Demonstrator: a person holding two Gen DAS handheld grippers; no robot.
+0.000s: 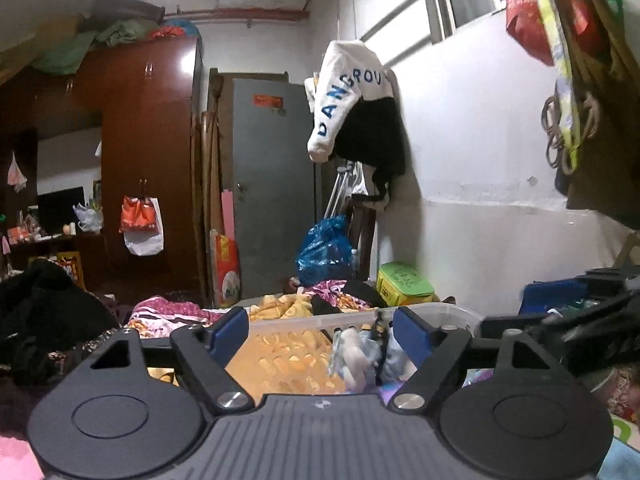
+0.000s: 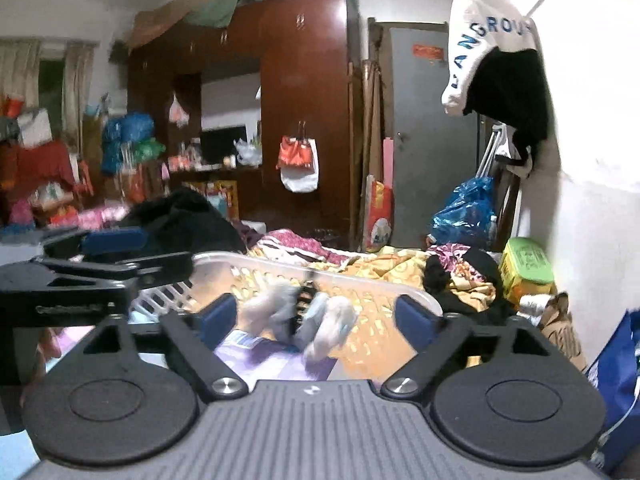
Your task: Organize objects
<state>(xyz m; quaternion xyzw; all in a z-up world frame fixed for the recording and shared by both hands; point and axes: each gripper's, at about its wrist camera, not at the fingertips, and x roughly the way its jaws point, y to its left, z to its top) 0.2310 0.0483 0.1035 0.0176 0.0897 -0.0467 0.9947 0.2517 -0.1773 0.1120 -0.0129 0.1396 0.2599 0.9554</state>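
A white slotted plastic basket (image 1: 436, 314) lies on the bed in front of both grippers; it also shows in the right wrist view (image 2: 256, 264). Inside it lie a bundle of small pale items in clear wrapping (image 1: 354, 354), blurred in the right wrist view (image 2: 320, 320), and a purple-white flat item (image 2: 272, 356). My left gripper (image 1: 322, 332) is open and empty, just before the basket's near side. My right gripper (image 2: 316, 316) is open and empty over the basket. The left gripper shows at the left of the right wrist view (image 2: 112, 256).
The bed is covered by a yellow patterned blanket (image 2: 384, 264) and dark clothes (image 1: 44, 312). A green box (image 1: 404, 282) and a blue plastic bag (image 1: 326, 248) stand by the white wall. A dark wardrobe (image 1: 152, 160) and a grey door (image 1: 272, 184) are behind.
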